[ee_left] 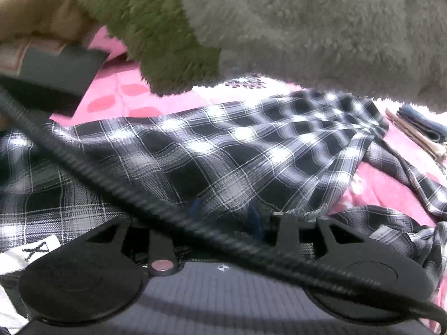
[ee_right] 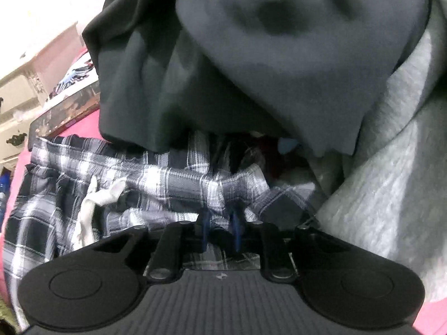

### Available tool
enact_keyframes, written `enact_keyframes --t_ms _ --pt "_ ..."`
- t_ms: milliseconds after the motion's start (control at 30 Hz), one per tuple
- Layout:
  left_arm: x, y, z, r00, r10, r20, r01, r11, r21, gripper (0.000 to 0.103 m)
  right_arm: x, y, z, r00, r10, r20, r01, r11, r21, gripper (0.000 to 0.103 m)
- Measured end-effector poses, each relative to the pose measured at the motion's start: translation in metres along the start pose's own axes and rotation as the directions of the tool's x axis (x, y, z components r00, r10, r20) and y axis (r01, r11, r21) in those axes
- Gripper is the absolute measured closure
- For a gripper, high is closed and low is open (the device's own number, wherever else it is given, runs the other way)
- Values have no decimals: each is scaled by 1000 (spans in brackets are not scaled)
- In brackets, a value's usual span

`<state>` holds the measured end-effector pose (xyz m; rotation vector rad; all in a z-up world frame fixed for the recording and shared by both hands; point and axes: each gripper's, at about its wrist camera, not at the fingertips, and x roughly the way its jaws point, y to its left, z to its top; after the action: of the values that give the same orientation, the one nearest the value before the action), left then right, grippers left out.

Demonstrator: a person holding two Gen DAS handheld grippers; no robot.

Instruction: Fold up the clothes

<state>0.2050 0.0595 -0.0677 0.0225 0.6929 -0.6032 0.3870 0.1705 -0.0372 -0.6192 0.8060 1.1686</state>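
Black-and-white plaid trousers (ee_left: 237,150) lie spread on a pink bedspread (ee_left: 117,103). My left gripper (ee_left: 225,215) is shut on a bunched edge of them; the cloth drapes over its blue fingers (ee_left: 195,209) and mostly hides them. In the right wrist view the same plaid trousers (ee_right: 156,173) show their waistband and white drawstring (ee_right: 92,206). My right gripper (ee_right: 220,223) pinches a raised fold of the plaid between its blue fingers (ee_right: 234,223). A dark block with a label (ee_left: 56,69), likely the right gripper's body, sits upper left in the left wrist view.
A fluffy grey and green sleeve (ee_left: 279,28) fills the top of the left view, and a black ribbed cable (ee_left: 167,203) crosses it. Folded clothes (ee_left: 419,131) lie at the right. Dark grey cloth (ee_right: 251,55) and light grey fabric (ee_right: 391,167) overhang the right view; cream furniture (ee_right: 16,106) stands left.
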Motion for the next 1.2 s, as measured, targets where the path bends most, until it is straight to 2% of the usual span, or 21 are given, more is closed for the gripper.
enact_keyframes --t_ms 167,267,367,500,600,667,733,767,867,1000,1067,1200 --pt "-1 3 -1 1000 -5 1 5 1000 -6 64 19 10 19 994 -3 109 5 1000 -25 88" --pt "-1 5 -1 1000 -10 1 10 1000 -12 64 34 8 24 994 9 111 -5 1000 -30 90" --pt "-1 5 -1 1000 -16 1 16 1000 -18 64 43 0 27 989 18 149 -22 999 27 91" --pt "-1 7 -1 1000 -20 4 20 1000 -22 64 57 5 39 986 -52 157 45 998 44 91" --pt "-3 8 -2 1000 -24 6 24 999 -27 64 38 5 41 989 -50 137 51 999 2 89" --pt "-3 8 -2 1000 -24 6 24 999 -27 64 13 1 36 990 -40 133 43 999 -20 84" --pt "-4 9 -2 1000 -26 6 26 999 -28 63 -24 -5 24 990 -43 131 49 998 -39 62" --pt "-4 9 -3 1000 -27 7 27 999 -30 63 -42 -8 18 991 -45 130 52 998 -48 60" --pt "-3 10 -4 1000 -30 9 30 999 -34 63 -110 -22 -13 981 -110 157 111 994 4 59" --pt "0 6 -5 1000 -26 7 26 999 -29 63 -183 -36 -69 950 -231 210 197 966 170 57" --pt "-1 4 -3 1000 -19 4 19 1000 -20 63 -204 -41 -110 939 -290 184 238 936 261 57" --pt "-3 1 -2 1000 -13 -4 13 1000 4 58 -206 -57 -191 936 -345 63 296 873 387 57"
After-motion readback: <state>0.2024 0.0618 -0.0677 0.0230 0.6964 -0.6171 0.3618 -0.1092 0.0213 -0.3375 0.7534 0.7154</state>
